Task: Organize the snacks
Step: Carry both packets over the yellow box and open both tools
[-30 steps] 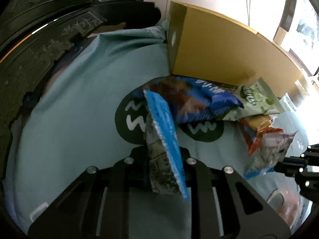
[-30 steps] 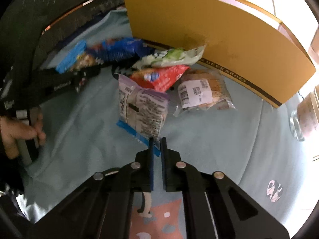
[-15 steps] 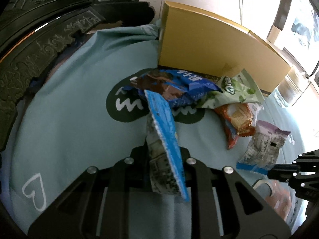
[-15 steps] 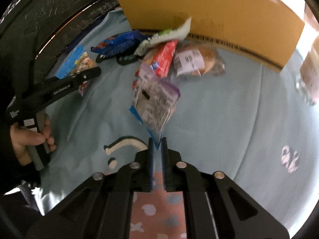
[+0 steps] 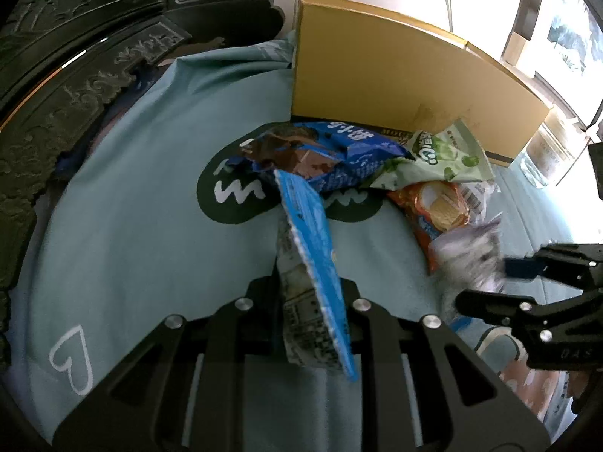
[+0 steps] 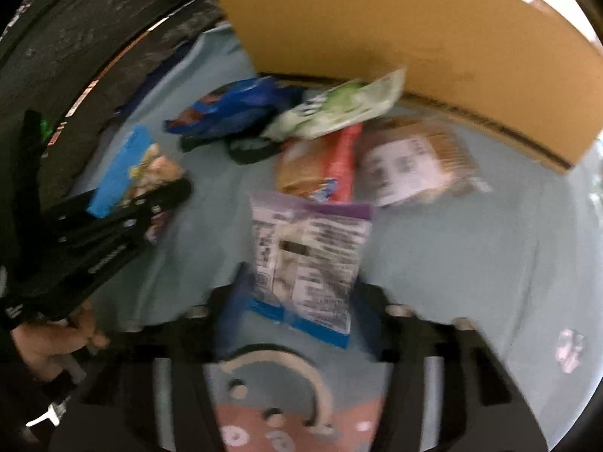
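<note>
Left gripper (image 5: 311,301) clamped — right gripper (image 6: 297,312) opening

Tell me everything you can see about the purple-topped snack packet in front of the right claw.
The purple-topped packet is a crinkly plastic pouch: purple band on top, white back printed with black text, blue bottom edge. It is motion-blurred, lying between the right claw's opening jaws on the light blue cloth. Its top reaches the orange-red snack pack.

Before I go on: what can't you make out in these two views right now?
- Box inside: both views show only its outer wall.
- Purple-topped packet print: motion blur, both views.
- Right gripper pads, opening: blurred; contact with that packet unclear.
- Blue packet front: edge-on in the left gripper; fingers cover part in the right view.
</note>
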A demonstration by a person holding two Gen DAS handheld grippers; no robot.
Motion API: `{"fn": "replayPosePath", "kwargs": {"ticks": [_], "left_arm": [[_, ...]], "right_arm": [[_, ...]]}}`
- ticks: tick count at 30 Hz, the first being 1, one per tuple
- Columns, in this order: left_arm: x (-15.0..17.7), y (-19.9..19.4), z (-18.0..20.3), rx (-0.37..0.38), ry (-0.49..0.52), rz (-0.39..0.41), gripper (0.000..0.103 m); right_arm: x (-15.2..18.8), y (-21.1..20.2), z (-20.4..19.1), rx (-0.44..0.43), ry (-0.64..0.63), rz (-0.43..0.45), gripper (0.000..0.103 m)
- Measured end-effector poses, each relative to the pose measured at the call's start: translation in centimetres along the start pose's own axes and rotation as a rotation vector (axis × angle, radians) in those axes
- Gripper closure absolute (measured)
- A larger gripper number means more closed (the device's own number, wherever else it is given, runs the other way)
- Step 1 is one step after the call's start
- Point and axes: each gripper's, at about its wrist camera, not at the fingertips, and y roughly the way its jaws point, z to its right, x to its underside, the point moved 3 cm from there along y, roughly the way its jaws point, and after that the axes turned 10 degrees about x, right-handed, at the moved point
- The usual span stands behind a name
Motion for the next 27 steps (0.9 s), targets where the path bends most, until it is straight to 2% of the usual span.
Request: {"fn": "replayPosePath", "kwargs": {"ticks": [1,4,9,14,17,21,27], "left_arm": [[0.0,-0.1,-0.1,-0.001,-0.001,0.000,0.086],[0.1,-0.5,0.1,-0.001,0.003,0.005,0.086],[-0.1,-1.8,1.0,0.019,0.012,0.029,0.086],[-1.5,-4.7,3.2,0.050,0.028,0.095,0.086],[-3.5,-6.4,5.0,0.073,0.066,0.146,0.086],[-8.1,-8.5,7.2,0.102,0.110,0.213,0.086],[-17.8,-11.1,10.8,0.142,0.205,0.297,0.086]], "right_arm": [[0.0,0.0,0.0,-0.007,-0.005,-0.004,0.069],[0.1,-0.7,0.4,-0.021,-0.010,0.001,0.078],[0.7,-3.5,1.6,-0.040,0.013,0.051,0.079],[0.2,-8.3,3.2,-0.050,0.039,0.142,0.079],[-1.3,-12.1,4.1,-0.046,0.047,0.220,0.079],[-5.1,-17.9,5.9,-0.014,0.063,0.333,0.079],[-11.4,-25.0,8.1,0.064,0.060,0.443,0.079]]}}
